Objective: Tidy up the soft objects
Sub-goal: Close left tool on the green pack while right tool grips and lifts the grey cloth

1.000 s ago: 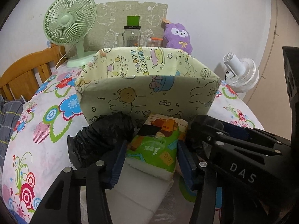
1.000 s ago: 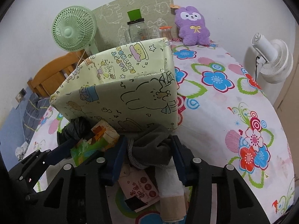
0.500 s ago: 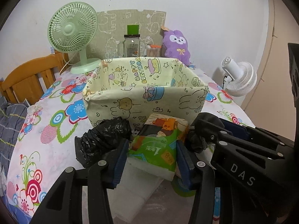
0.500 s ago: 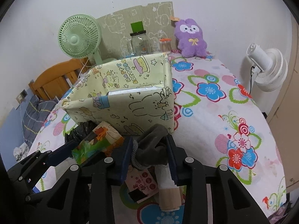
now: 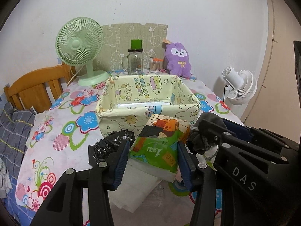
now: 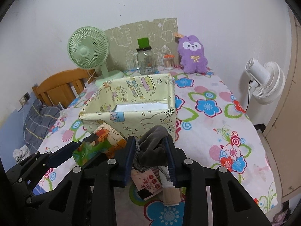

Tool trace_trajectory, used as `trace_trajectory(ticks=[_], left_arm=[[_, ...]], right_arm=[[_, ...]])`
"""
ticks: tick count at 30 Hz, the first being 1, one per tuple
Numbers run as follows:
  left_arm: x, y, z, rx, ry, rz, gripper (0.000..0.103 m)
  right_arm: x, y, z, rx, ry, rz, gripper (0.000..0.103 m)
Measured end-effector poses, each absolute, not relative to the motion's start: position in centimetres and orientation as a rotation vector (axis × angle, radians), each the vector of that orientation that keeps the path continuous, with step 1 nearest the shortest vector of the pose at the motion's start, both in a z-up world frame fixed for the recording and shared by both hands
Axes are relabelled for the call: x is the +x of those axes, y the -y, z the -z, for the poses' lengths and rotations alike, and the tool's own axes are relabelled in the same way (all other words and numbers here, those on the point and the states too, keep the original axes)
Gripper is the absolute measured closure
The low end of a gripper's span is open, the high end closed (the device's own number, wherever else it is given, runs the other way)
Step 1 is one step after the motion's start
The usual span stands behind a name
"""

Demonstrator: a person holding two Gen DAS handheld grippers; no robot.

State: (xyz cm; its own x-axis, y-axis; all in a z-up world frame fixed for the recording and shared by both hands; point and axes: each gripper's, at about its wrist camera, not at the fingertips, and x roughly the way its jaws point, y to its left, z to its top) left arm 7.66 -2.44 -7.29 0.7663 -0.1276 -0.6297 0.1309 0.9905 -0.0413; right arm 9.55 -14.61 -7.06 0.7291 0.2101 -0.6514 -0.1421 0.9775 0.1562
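Both grippers loaded, heading for the fabric box

The left gripper (image 5: 153, 156) clamps the tissue pack (image 5: 160, 145); the right gripper (image 6: 150, 154), jaws just closing, pinches the grey cloth (image 6: 153, 148), both just before the fabric box (image 5: 148, 101) mid-bench (image 6: 216, 131). Next, I judge: carry over the near wall, then release

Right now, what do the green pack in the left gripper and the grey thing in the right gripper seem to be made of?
The green pack looks like thin glossy plastic film over soft tissue: printed, shiny, dented by the pads. The grey thing looks like matte knitted or fleece fabric with a woven cord: it folds and bunches.
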Motion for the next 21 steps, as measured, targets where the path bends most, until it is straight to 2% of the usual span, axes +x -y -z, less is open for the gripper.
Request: trace_trajectory(ticks=[21], left_arm=[[9.0,2.0,3.0,0.001,-0.6,0.126,0.052]], right_arm=[[10.1,14.3,2.0,0.083,-0.631,-0.194,0.069]])
